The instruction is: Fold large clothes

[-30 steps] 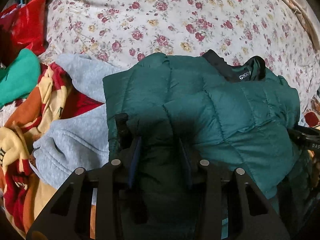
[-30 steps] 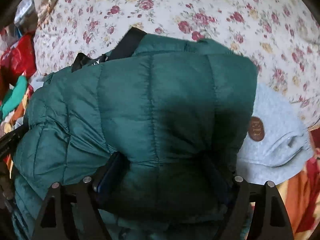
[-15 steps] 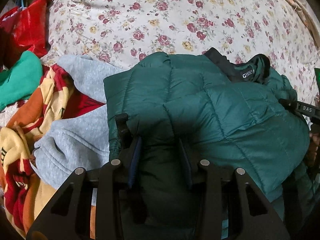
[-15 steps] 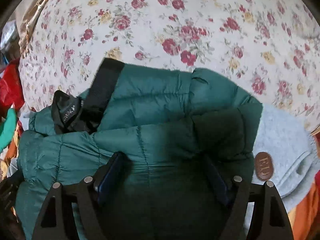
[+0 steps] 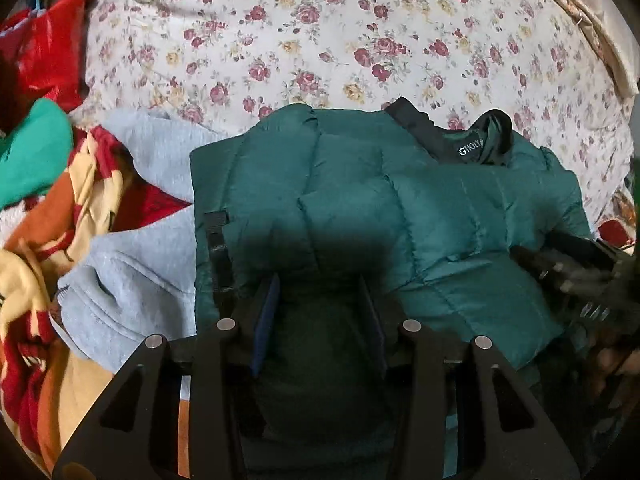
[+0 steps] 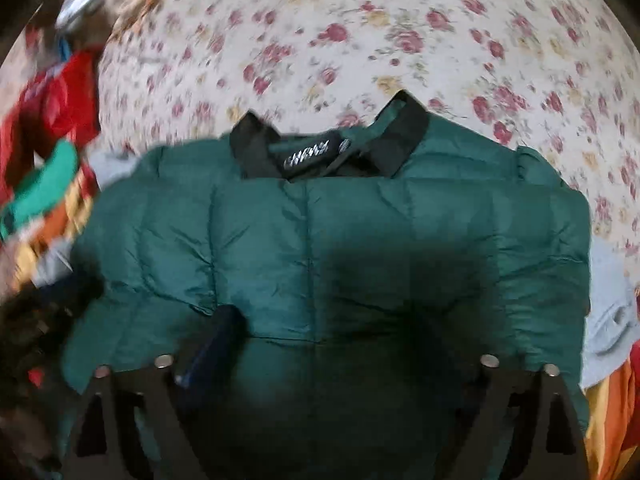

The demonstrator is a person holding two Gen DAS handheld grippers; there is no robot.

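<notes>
A dark green quilted puffer jacket (image 5: 360,184) with a black collar and a white-lettered label lies folded on the flowered bedspread (image 5: 320,32). My left gripper (image 5: 320,312) is shut on the jacket's near left edge, with padded fabric bunched between the fingers. In the right wrist view the jacket (image 6: 340,232) fills the middle, collar (image 6: 320,152) at the far side. My right gripper (image 6: 328,352) has its jaws wide apart with a thick fold of the jacket between them. It also shows in the left wrist view (image 5: 576,268) at the jacket's right side.
A light grey sweatshirt (image 5: 132,248) lies left of the jacket and shows at the right edge of the right wrist view (image 6: 608,312). A red, yellow and orange blanket (image 5: 48,280), a green garment (image 5: 32,152) and a red bag (image 5: 44,44) lie farther left.
The right gripper has swung with the jacket's right side, so the collar now faces it squarely; its view is blurred by motion. The left gripper has held still on the jacket.
</notes>
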